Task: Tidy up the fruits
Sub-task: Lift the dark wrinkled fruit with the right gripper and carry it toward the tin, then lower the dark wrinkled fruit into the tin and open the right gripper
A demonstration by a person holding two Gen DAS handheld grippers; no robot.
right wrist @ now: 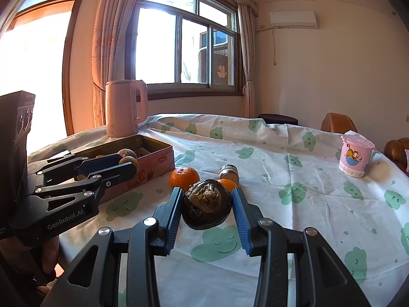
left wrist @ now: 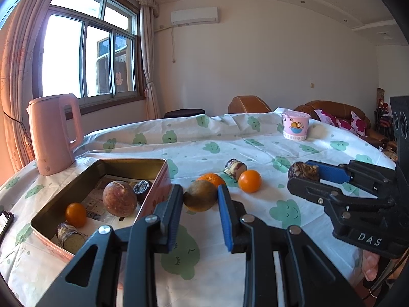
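Note:
My left gripper [left wrist: 200,195] is shut on a round brown-green fruit [left wrist: 200,198], held just right of the pink tin box [left wrist: 153,199]. The box holds a reddish round fruit [left wrist: 119,198], a small orange [left wrist: 76,214] and two dark pieces. My right gripper [right wrist: 206,204] is shut on a dark wrinkled fruit [right wrist: 206,207]; it also shows in the left wrist view [left wrist: 304,171]. On the cloth lie a mandarin [right wrist: 184,178], a smaller orange [left wrist: 250,181] and a short cut piece [left wrist: 235,168].
A pink kettle [left wrist: 52,133] stands behind the box at the table's left edge. A pink cartoon cup [left wrist: 295,125] stands at the far right. A phone [left wrist: 5,221] lies at the left edge. A sofa is beyond the table.

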